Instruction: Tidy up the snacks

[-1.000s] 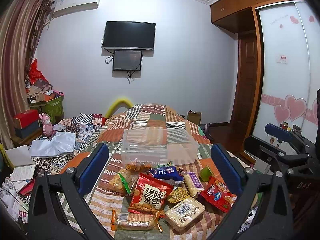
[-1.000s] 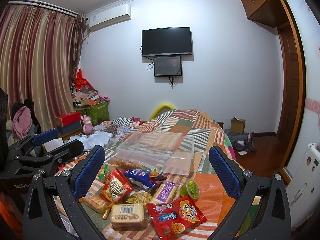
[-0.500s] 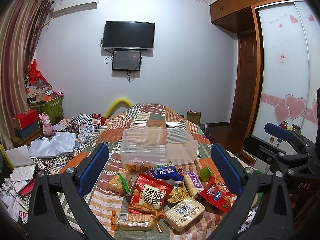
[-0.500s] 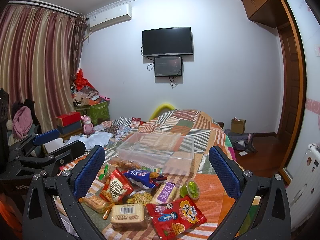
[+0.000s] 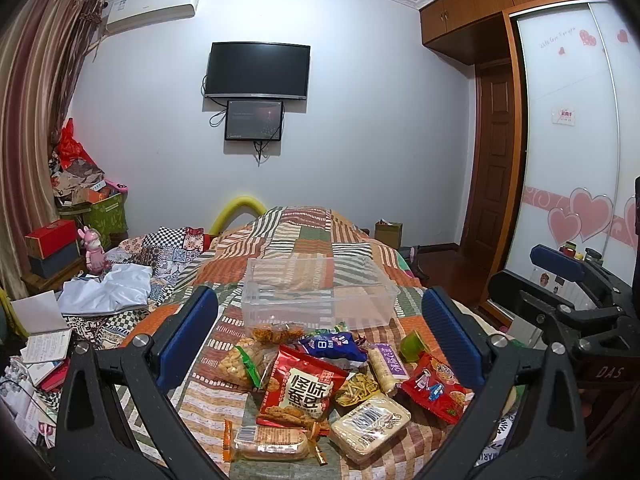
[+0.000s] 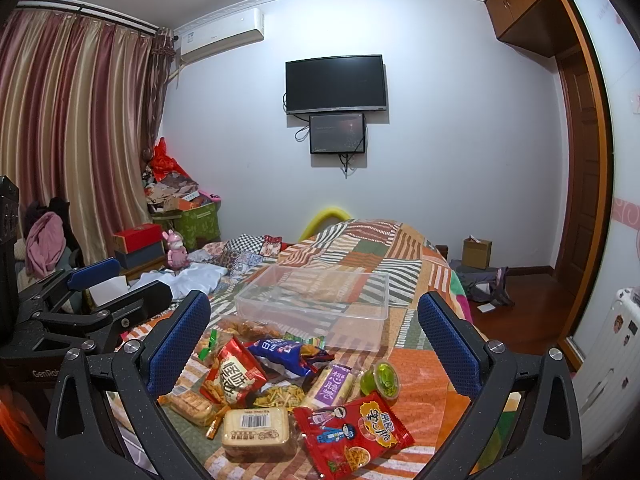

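A heap of snack packets lies on the patchwork bedspread (image 5: 304, 228): a red bag with bold characters (image 5: 300, 388), a blue bag (image 5: 332, 346), a red packet with cartoon figures (image 6: 352, 432), a pale barcode-labelled pack (image 6: 256, 426), a purple-labelled bar (image 6: 330, 386) and a green jelly cup (image 6: 382, 378). Behind the heap stands an empty clear plastic bin (image 5: 316, 296). My left gripper (image 5: 320, 340) hovers open above the heap. My right gripper (image 6: 316, 344) is open too, holding nothing. Each gripper shows in the other's view, the right gripper (image 5: 568, 304) at the right edge, the left gripper (image 6: 80, 312) at the left edge.
White clothes (image 5: 108, 288), notebooks (image 5: 44, 340) and patterned cloth lie left of the bed. Boxes and a pink toy rabbit (image 5: 94, 248) stand by the curtain. A wardrobe with heart stickers (image 5: 576, 200) and a wooden door are at right. The bedspread beyond the bin is bare.
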The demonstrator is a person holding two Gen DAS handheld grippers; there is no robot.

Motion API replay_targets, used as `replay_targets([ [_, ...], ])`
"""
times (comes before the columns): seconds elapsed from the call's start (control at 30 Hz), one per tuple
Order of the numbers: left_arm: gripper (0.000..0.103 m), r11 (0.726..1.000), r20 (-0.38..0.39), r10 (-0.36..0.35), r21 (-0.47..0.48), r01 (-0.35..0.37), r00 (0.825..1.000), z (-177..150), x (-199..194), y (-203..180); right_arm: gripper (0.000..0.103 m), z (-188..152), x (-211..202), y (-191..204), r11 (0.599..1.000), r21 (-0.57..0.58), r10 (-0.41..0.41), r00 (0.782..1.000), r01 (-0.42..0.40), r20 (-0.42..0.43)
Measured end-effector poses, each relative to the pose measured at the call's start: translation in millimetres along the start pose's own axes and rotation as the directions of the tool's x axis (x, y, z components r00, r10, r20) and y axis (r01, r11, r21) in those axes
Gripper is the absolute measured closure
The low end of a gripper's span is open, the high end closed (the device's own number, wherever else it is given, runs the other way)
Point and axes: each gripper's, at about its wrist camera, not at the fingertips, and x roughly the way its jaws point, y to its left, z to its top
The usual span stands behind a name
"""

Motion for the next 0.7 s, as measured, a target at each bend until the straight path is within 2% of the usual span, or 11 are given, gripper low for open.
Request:
replay_targets([
  [0.2, 0.0, 1.0, -0.014, 0.002, 0.005, -0.002, 1.0, -2.5, 4.2, 1.2, 0.0, -1.3, 3.9, -0.4, 1.0, -0.001, 0.0, 1.0, 0.0, -0.011],
  [0.4, 0.0, 1.0, -0.075, -0.008, 0.003, 0.009, 0.997, -12.6, 19.2, 6.4, 0.0, -13.9, 14.7, -7.1, 1.0, -0.007, -0.014, 0.998, 0.013, -0.057],
  [0.5, 0.0, 1.0, -0.136, -0.006, 0.0, 0.006, 0.991, -23.0, 34.4, 13.0, 0.0, -28.1, 26.6, -16.5, 1.0, -0.005, -0.022, 0.993, 0.022, -0.113],
  [0.7, 0.0, 1.0, -0.256, -0.004, -0.031, -0.004, 0.967, -44.5, 69.8, 28.1, 0.0, -61.7, 55.7, -39.8, 0.999, -0.003, -0.052, 0.967, 0.053, -0.25],
])
